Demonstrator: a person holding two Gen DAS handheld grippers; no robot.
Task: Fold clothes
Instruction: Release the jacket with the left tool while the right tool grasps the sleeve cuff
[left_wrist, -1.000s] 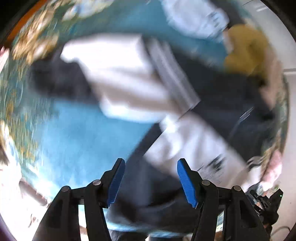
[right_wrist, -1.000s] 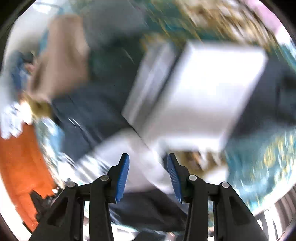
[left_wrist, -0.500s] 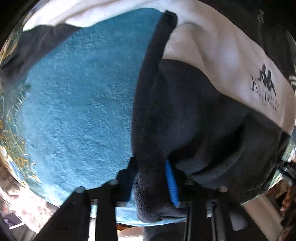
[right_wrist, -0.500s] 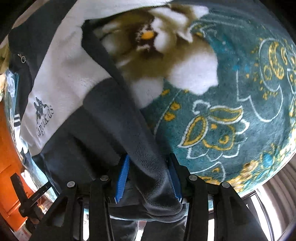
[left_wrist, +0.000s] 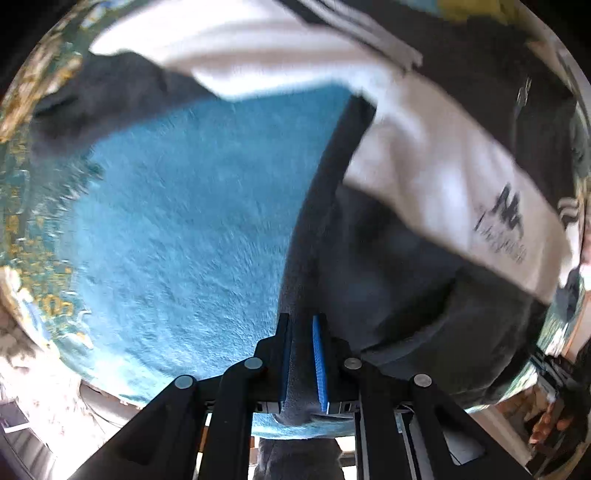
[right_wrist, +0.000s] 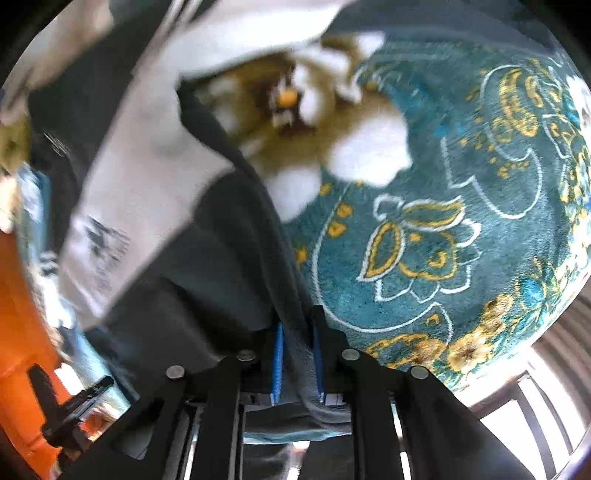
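Observation:
A dark grey and white fleece jacket (left_wrist: 399, 258) with a black logo lies on a teal blanket (left_wrist: 192, 229). My left gripper (left_wrist: 303, 354) is shut on the jacket's dark hem edge near the blanket's front edge. In the right wrist view the same jacket (right_wrist: 207, 258) runs up to the left, and my right gripper (right_wrist: 297, 358) is shut on another part of its dark hem. The white band with the logo (right_wrist: 107, 236) sits to the left of the right gripper.
The blanket (right_wrist: 461, 221) has a teal, gold and white floral pattern with a large white flower (right_wrist: 332, 122). An orange surface (right_wrist: 18, 332) lies at the far left. A yellow garment (left_wrist: 476, 7) shows at the top edge.
Both grippers came down from open above the jacket onto its hem, and both have closed tight on the dark fabric since half a second ago. The views are slightly blurred by motion.

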